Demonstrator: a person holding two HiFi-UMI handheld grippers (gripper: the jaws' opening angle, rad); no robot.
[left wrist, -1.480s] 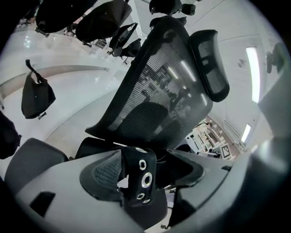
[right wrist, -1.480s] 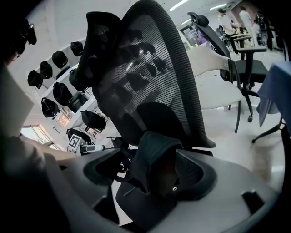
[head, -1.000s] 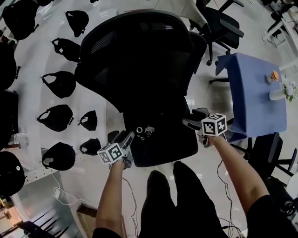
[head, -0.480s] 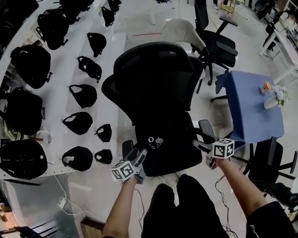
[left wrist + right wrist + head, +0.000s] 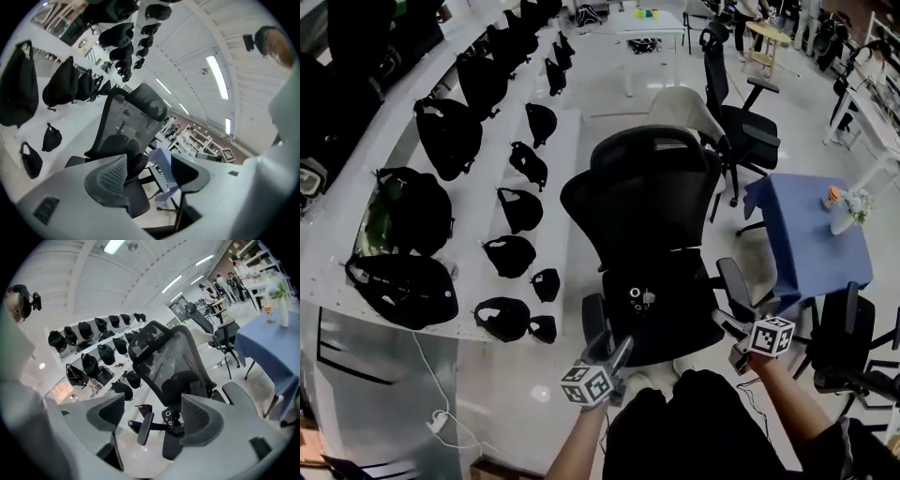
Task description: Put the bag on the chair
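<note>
A black office chair [image 5: 647,192] stands mid-scene, backrest far, seat near the person. The bag [image 5: 641,296] lies on the seat, black on black. Only its two metal rings show clearly, and its outline can't be traced in the head view. The right gripper view shows the same rings on the seat, seen through the gap btwn its jaws, and the rest of the bag merges w/ the dark seat there too.

The left gripper [image 5: 612,349] hovers at the seat's near-left corner, just beside the left armrest [image 5: 593,314]. Its jaws are spread wide w/ nothing btwn them. The right gripper [image 5: 729,328] is at the seat's right edge, near the right armrest [image 5: 733,281], jaws also wide apart & empty. Whether either one touches the chair can't be told.

Left of the chair, white shelves [image 5: 487,164] carry many other black bags [image 5: 450,136]; those at far left are cut off by the frame edge. A blue table [image 5: 811,234] stands right, w/ items on it too small to identify. More chairs [image 5: 745,131] stand far back.
</note>
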